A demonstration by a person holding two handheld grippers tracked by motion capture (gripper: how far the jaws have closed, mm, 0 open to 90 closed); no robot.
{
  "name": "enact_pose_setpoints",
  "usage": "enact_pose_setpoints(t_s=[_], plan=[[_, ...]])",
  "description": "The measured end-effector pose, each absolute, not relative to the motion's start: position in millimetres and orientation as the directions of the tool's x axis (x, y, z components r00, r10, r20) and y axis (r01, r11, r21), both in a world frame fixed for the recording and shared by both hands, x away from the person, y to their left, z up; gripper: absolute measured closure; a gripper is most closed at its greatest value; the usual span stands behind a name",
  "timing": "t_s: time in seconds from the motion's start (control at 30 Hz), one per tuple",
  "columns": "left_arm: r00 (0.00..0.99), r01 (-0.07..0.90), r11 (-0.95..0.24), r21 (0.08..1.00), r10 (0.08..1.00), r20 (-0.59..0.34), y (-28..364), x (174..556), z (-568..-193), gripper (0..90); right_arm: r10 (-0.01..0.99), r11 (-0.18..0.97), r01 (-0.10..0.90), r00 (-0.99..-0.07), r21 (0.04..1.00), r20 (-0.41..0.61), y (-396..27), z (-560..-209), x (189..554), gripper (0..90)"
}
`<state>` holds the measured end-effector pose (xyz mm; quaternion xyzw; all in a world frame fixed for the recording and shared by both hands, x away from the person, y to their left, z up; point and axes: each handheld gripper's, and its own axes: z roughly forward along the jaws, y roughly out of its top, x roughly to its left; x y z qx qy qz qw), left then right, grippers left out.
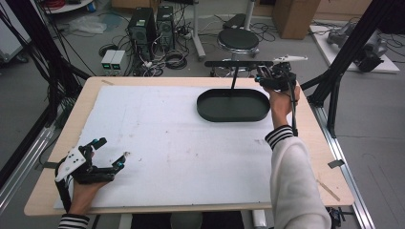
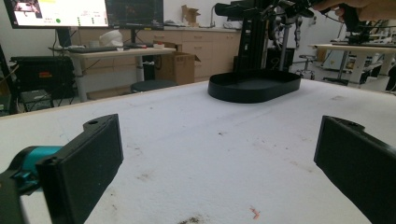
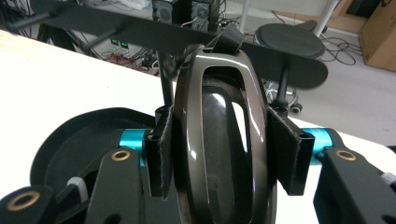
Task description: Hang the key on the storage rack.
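Right gripper (image 3: 219,154) is clamped on a glossy dark brown oval frame (image 3: 219,93), up by the black stand's crossbar (image 1: 239,63) over the black oval tray (image 1: 233,105) near the tabletop's far right edge; left gripper (image 1: 111,155) gapes wide and empty over the white mat (image 1: 181,143), near-left corner

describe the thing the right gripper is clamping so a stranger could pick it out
Start at the black oval tray at the table's far right. Above its right end, the right hand-held gripper clamps a glossy dark-bronze oval object; its open loop at the top sets it apart.
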<state>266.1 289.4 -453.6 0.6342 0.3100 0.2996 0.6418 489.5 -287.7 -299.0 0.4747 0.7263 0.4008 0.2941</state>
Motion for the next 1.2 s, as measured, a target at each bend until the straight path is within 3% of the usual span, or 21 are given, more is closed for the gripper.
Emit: enact_pose_setpoints(t_s=[0.6,0.97,1.0,1.03,1.2], plan=[[0.627,0.007,0.008,1.000,0.779,-0.011,289,266,-454,1.7,0.920,0.196,0.495,-0.392,0.846,0.016,-298,-345,496,47.9],[0.626,0.006,0.008,1.000,0.780,-0.010,289,266,-454,1.7,0.913,0.214,0.489,-0.408,0.846,0.005,-295,-362,503,46.8],[0.627,0.007,0.006,1.000,0.779,-0.009,289,266,-453,1.7,0.913,0.218,0.481,-0.408,0.849,-0.003,-295,-363,503,41.0],[0.627,0.007,0.006,1.000,0.779,-0.009,289,266,-453,1.7,0.913,0.218,0.481,-0.408,0.849,-0.003,-295,-363,503,41.0],[0.627,0.008,0.006,1.000,0.779,-0.010,289,266,-453,1.7,0.905,0.185,0.469,-0.424,0.864,0.036,-293,-362,500,11.9]])
